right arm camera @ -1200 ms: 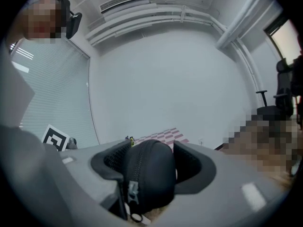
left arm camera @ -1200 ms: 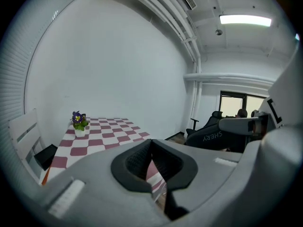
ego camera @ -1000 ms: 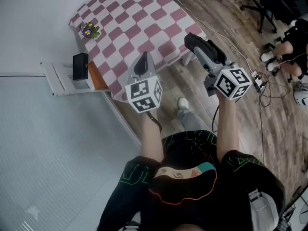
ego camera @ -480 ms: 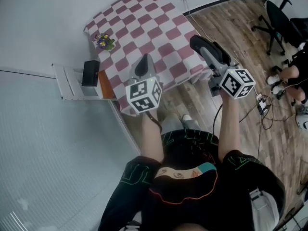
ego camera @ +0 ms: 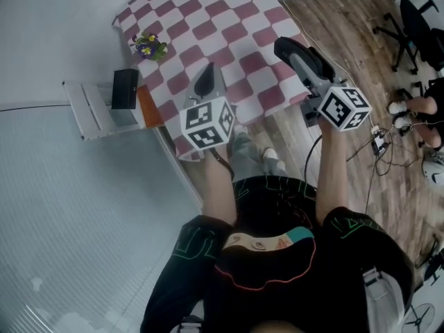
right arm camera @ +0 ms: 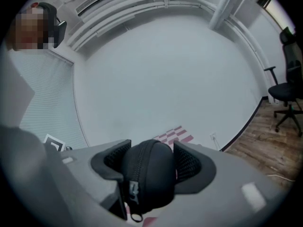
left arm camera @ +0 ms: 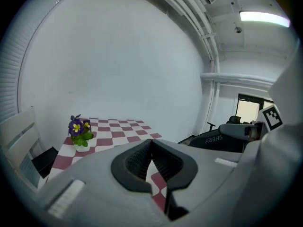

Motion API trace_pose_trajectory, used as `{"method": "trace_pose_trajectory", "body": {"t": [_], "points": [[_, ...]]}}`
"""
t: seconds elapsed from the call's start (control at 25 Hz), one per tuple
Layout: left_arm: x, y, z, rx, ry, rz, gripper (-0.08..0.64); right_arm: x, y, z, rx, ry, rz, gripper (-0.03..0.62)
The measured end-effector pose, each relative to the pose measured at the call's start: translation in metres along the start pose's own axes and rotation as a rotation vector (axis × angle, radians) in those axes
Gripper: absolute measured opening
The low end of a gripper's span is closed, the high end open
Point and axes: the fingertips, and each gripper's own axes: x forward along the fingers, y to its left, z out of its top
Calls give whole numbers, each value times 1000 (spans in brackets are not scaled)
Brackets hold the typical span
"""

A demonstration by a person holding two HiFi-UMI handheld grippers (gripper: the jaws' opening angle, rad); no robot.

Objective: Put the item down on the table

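Currently pinching a black zippered case [right arm camera: 149,181] between the fingers of the right gripper [right arm camera: 148,151], aloft by the 3 o'clock edge of the checkered surface [ego camera: 208,19]. At the case's 9 o'clock, holding the left gripper [left arm camera: 151,143], fingers pressed together on nothing.

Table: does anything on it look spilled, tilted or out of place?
Nothing stands out. The flower pot stands upright near the table's corner; nothing is spilled. The right gripper holds the case.
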Motion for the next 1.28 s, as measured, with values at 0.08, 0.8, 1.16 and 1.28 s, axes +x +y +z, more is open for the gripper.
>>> {"method": "trace_pose_trajectory", "body": {"t": [0.08,0.8,1.16,1.28], "points": [[11,12,-10,-18,28,1,9,16,1,-11,11,30,-4,281],[75,89,-47,-104,149,-17,9,148,42,-61,-7,196,44,281],[84,122,-50,-138,139,11,9,228,57,-86,-109,272,67,282],[86,133,-52,-143,146,22,9,250,58,-90,-179,296,57,282]]}}
